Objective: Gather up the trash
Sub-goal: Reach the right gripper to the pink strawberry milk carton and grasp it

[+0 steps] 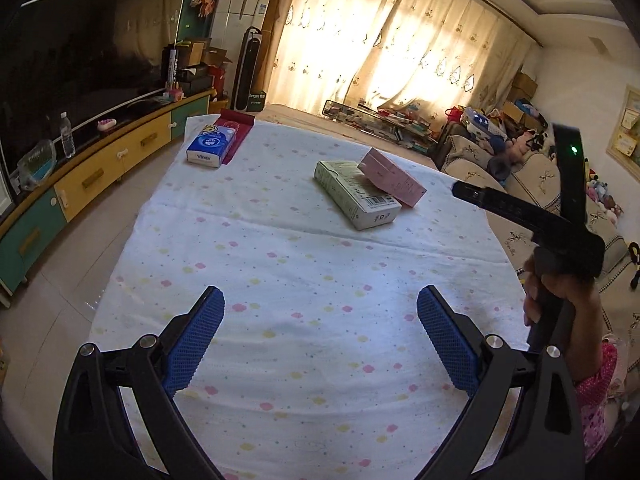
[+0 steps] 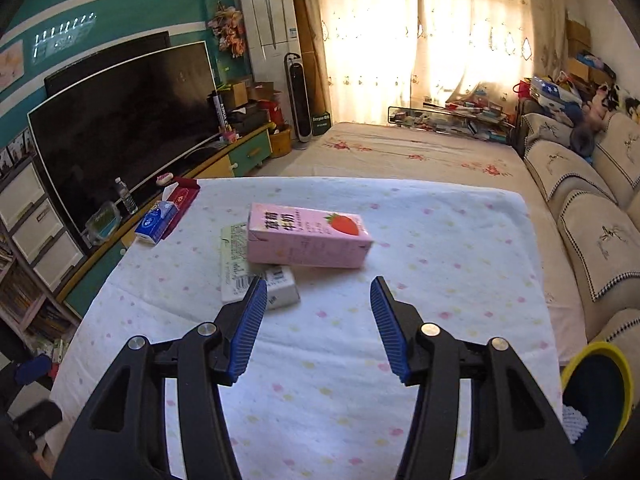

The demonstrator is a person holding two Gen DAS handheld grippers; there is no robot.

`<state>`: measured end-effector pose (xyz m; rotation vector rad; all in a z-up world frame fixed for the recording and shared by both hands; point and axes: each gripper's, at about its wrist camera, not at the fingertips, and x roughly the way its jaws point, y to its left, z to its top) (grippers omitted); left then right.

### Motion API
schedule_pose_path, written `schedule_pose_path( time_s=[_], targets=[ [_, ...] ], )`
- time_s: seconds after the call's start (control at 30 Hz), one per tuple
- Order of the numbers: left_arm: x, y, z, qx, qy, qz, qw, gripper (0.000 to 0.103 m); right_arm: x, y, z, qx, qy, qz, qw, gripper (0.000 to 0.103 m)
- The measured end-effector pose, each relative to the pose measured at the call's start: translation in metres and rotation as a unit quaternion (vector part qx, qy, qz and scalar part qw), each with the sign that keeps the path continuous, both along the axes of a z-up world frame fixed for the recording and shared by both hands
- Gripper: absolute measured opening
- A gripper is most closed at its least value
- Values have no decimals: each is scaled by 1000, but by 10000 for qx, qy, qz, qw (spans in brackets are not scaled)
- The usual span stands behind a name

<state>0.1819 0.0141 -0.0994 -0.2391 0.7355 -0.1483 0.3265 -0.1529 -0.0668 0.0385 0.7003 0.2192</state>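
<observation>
A pink strawberry milk carton [image 2: 304,240] lies flat on the cloth-covered table [image 2: 440,240], resting partly on a pale green and white carton [image 2: 236,256]. In the left wrist view the pink carton [image 1: 394,178] and the green carton [image 1: 354,196] lie far ahead, to the right of centre. My left gripper [image 1: 320,292] is open wide over bare cloth, nothing between its blue pads. My right gripper [image 2: 319,282] is open, just short of the two cartons, with nothing between its fingers. A hand [image 1: 560,292] holds the right tool at the table's right edge.
A blue tissue pack [image 1: 210,146] and a red packet [image 1: 240,128] lie at the table's far left corner. A yellow-rimmed bin [image 2: 600,392] stands low beside the table's right side. A TV cabinet [image 1: 112,160] runs along the left, a sofa [image 2: 592,240] along the right.
</observation>
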Motion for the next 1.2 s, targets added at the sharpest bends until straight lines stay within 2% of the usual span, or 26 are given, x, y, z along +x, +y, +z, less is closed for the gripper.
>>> schedule_pose_path(
  time_s=[0.2,0.4,0.6,0.7,0.9,0.97,1.03,1.2],
  targets=[
    [-2,21,-7,-128,93,134,9998,96,54,50,-7,-254,134,-111,9995,51],
    [-2,42,-13,-303,184,322,9989,96,81,72,-22,-477,235,-262,9982,51],
    [0,50,-20,-386,258,329,9984,96,81,48,-32,-444,366,-502,9971,51],
    [4,51,-25,-440,319,299,9981,96,70,21,-37,-530,429,-692,9953,52],
    [10,45,-33,-461,400,167,9980,96,53,-52,-51,-683,603,-1533,9840,52],
    [12,41,-34,-456,418,123,9980,96,46,-72,-51,-518,615,-1768,9810,52],
    [15,36,-34,-457,431,74,9980,96,44,-71,-47,-341,551,-1693,9834,52],
    [13,28,-31,-399,395,3,9984,96,49,-28,-38,-225,215,-1249,9917,58]
  ],
)
